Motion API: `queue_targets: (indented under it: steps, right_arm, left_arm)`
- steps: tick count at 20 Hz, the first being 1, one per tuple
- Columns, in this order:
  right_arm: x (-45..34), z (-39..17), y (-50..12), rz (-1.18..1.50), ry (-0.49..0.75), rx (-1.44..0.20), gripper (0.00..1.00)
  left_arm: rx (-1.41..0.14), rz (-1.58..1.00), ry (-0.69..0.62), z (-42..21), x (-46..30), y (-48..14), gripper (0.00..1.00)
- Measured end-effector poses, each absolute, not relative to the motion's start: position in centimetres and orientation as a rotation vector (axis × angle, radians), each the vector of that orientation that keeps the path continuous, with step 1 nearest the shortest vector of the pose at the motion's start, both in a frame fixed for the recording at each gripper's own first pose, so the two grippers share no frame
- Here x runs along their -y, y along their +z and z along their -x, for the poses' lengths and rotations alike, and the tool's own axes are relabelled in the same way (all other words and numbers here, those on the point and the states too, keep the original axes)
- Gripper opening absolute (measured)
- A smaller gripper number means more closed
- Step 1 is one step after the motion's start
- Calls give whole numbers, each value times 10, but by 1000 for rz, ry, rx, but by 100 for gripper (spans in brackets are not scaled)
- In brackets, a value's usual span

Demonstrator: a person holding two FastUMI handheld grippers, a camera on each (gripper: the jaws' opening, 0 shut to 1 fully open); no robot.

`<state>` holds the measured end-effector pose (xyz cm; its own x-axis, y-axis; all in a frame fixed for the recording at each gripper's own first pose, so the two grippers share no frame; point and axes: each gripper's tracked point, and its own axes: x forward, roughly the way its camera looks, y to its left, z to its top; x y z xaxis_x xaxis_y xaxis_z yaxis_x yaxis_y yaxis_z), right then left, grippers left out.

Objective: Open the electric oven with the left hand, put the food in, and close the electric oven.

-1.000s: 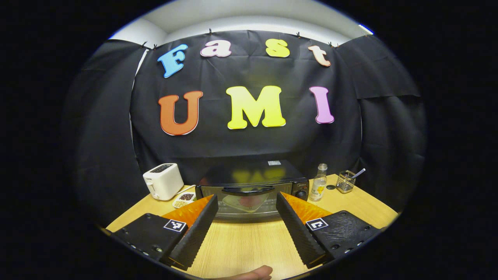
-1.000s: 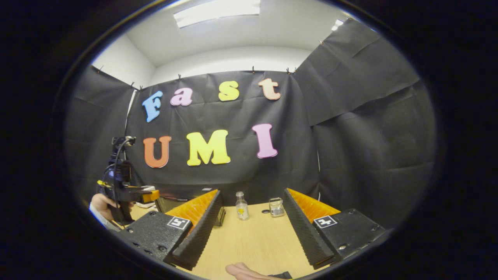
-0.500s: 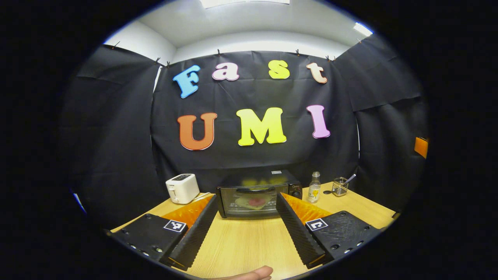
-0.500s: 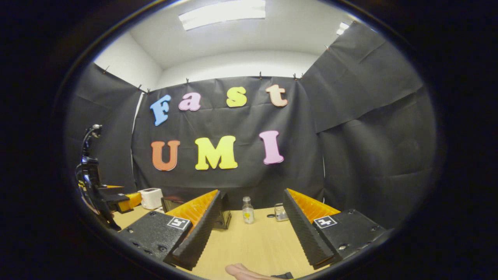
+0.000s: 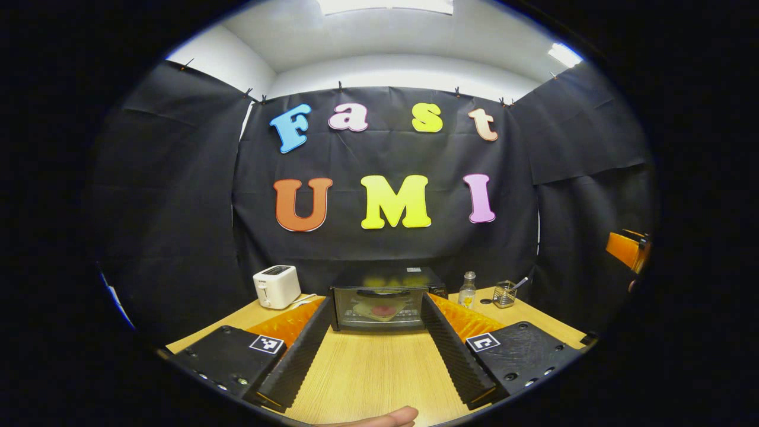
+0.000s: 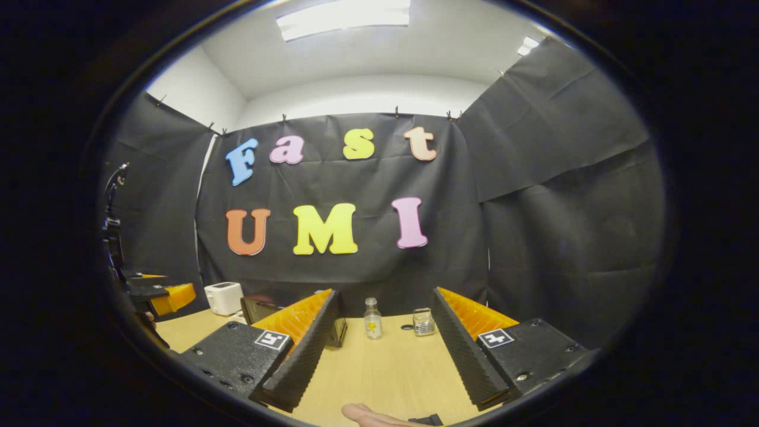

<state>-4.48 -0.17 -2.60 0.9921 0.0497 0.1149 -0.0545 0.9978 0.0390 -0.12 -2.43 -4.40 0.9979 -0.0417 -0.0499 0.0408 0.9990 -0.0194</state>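
The black electric oven [image 5: 379, 283] stands at the back of the wooden table [image 5: 367, 373], its glass door closed. Through the glass I see food [image 5: 383, 310], something reddish on a pale plate. My left gripper [image 5: 375, 302] is open and empty, well back from the oven, which sits between its fingers. In the right gripper view a corner of the oven [image 6: 256, 308] shows behind one finger. My right gripper [image 6: 385, 294] is open and empty, pointing at the back wall. The left gripper [image 6: 160, 296] shows at the far left there, held above the table.
A white toaster [image 5: 276, 286] stands left of the oven. To the oven's right are a small glass bottle [image 5: 467, 289] and a wire basket [image 5: 505, 293] with a utensil. A person's fingertip [image 5: 385, 417] shows at the bottom edge. The right gripper [image 5: 625, 249] is at the far right.
My left gripper has drawn back from the oven and tilted up, so the oven looks smaller. In the right gripper view the left gripper has slid toward the left edge.
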Motion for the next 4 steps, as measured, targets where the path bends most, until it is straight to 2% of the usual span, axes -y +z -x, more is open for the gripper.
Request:
queue_targets:
  steps: [1, 2, 3, 4]
  right_arm:
    - [2, 46, -25, -39, 50, 115, 100]
    - [2, 48, -23, -37, 49, 119, 96]
    - [2, 49, -21, -35, 49, 119, 100]
    - [2, 50, -21, -32, 49, 118, 96]
  left_arm:
    - [-40, 13, -41, 3, 23, -40, 96]
    - [-30, 9, -42, 6, 23, -35, 96]
    - [-25, 5, -48, 8, 24, -33, 96]
    - [-21, 5, -54, 10, 26, -31, 89]
